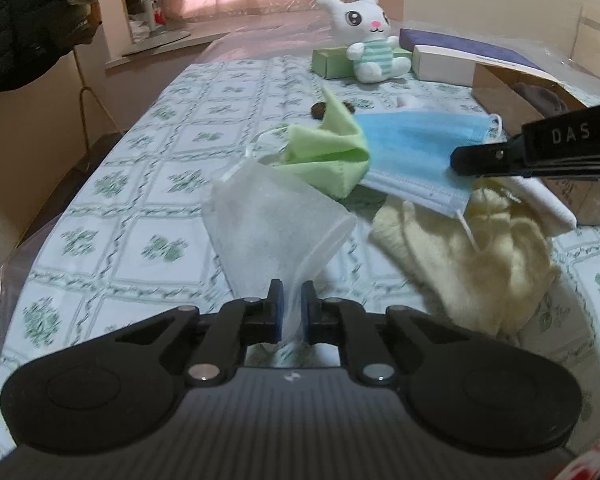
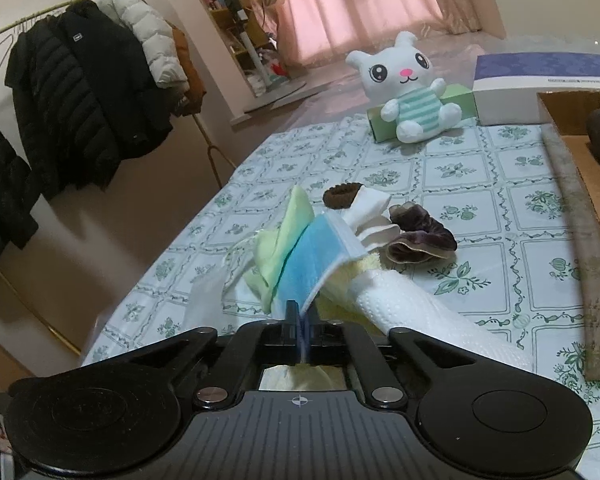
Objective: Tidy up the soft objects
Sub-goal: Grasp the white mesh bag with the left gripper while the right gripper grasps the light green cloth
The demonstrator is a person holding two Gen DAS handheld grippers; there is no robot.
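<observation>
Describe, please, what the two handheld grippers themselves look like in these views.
Both are matte black. The left gripper has two jointed fingers with blue pads, silver pivot pins, round discs either side and a ribbed grey base. The right gripper matches; seen side-on from the left wrist, it bears white "DAS" lettering. No cables or sleeves show.

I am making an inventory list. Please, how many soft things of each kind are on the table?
Face masks: 2, white and blue
Cloths and towels: 3, green, yellow, white
Hair scrunchies: 2, brown, purple
Plush toys: 1, bunny
Total: 8
</observation>
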